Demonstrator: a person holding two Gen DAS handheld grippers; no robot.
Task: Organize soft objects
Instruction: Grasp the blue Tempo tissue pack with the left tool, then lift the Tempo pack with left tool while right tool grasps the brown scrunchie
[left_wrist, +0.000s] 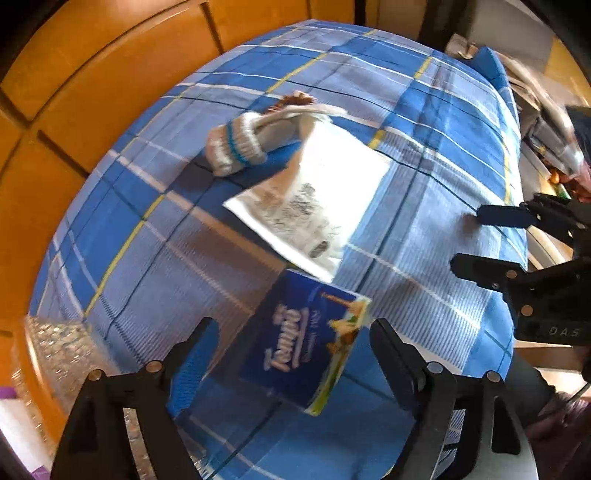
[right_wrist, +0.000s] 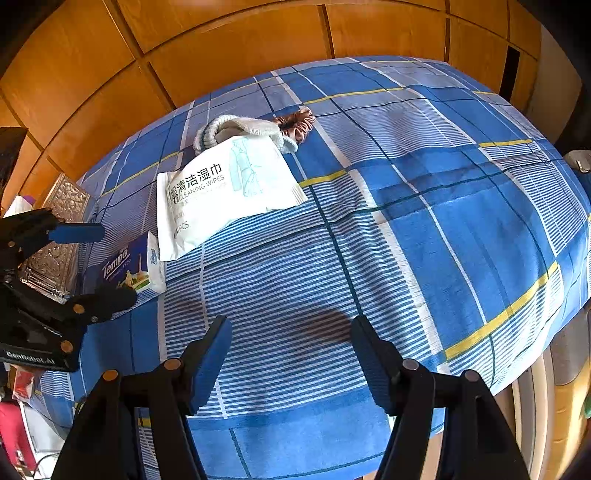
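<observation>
A blue Tempo tissue pack (left_wrist: 295, 354) lies on the blue plaid bed sheet (right_wrist: 443, 221) between the fingers of my left gripper (left_wrist: 295, 328), which is open. A gap shows on each side of the pack. Beyond it a white wet-wipes pack (right_wrist: 221, 195) leans on a white knitted sock with blue stripes (right_wrist: 229, 127). A brown scrunchie (right_wrist: 297, 123) sits just behind the sock. My right gripper (right_wrist: 291, 332) hovers open over bare sheet with nothing between its fingers. From the right wrist view the left gripper (right_wrist: 114, 262) straddles the tissue pack (right_wrist: 136, 266) at the left edge.
Orange wooden cupboard panels (right_wrist: 221, 44) stand behind the bed. A silver embossed box (right_wrist: 59, 236) sits at the bed's left side. Papers and other clutter (left_wrist: 546, 140) pile up off the far right edge. Bare sheet stretches to the right of the wipes.
</observation>
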